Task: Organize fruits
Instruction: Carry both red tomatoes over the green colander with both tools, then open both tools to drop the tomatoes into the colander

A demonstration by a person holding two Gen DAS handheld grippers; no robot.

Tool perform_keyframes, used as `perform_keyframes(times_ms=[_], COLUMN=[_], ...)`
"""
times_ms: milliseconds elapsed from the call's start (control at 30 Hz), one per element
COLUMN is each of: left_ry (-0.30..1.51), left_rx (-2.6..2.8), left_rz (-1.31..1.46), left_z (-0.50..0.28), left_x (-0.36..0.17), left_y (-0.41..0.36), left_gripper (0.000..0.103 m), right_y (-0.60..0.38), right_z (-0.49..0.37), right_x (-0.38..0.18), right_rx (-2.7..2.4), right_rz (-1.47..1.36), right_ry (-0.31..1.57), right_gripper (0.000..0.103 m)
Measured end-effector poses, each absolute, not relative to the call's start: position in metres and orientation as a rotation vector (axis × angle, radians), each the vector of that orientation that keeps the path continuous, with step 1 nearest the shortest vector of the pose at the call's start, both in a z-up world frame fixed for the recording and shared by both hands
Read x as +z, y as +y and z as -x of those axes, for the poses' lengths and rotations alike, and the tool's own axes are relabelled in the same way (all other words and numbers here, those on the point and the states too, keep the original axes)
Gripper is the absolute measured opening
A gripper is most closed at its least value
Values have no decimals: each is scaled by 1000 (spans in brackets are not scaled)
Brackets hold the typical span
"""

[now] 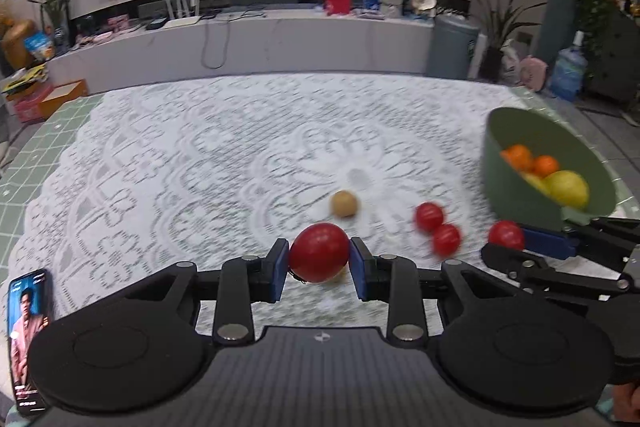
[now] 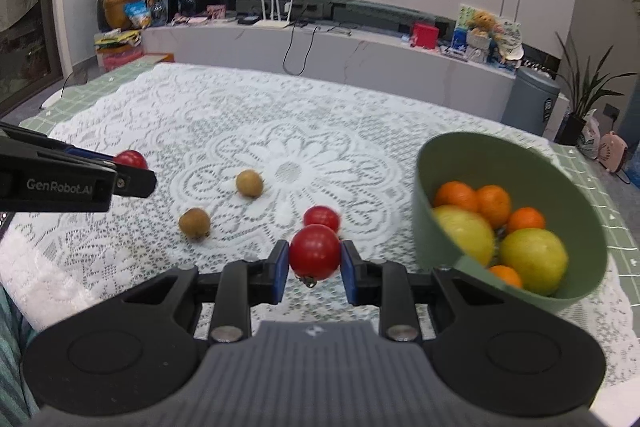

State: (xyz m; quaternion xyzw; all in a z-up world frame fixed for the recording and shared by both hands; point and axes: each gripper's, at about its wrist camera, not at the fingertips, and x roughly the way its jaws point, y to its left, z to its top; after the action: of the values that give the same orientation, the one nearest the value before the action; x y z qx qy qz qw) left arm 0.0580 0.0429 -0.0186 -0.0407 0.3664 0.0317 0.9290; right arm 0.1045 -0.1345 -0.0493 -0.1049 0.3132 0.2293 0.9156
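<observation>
A red tomato [image 1: 319, 252] is clamped between the blue pads of the left tool [image 1: 319, 263], held above the lace cloth [image 1: 180, 155] that covers the counter. A second red tomato [image 2: 315, 251] is gripped in the same way by the right tool [image 2: 315, 263], just left of the green bowl [image 2: 576, 187]. The bowl stands at the right of the counter, and in it several oranges [image 2: 494, 205] and two yellow-green fruits [image 2: 534, 259] are seen. Another red tomato [image 2: 321, 218] lies on the cloth just beyond the right tool. Two brown round fruits [image 2: 249, 183] rest on the cloth near its floral centre, to the left, apart from each other. A phone [image 1: 29, 339] with a lit screen lies at the near left edge of the counter.
</observation>
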Motion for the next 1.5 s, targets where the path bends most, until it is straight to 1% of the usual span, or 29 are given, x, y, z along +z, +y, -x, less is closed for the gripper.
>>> perform_keyframes(times_ms=[433,800,1100,1500], left_ry=[718,727,784,883], left_rx=[-112,-269,-361,-384], left_rz=[94,105,76,86], left_z=[-77,-115,-149,-183], left_x=[4,14,3,-20], left_y=[-4,-49,-76,-85], left_gripper=[36,36,36,36], right_y=[-181,-216,-234,-238], right_z=[-109,-137,-169,-205], right_x=[-19,2,-1,-20], right_rx=[366,268,248,253], right_rz=[176,199,205,239], right_ry=[573,541,623,745], right_gripper=[24,24,24,24])
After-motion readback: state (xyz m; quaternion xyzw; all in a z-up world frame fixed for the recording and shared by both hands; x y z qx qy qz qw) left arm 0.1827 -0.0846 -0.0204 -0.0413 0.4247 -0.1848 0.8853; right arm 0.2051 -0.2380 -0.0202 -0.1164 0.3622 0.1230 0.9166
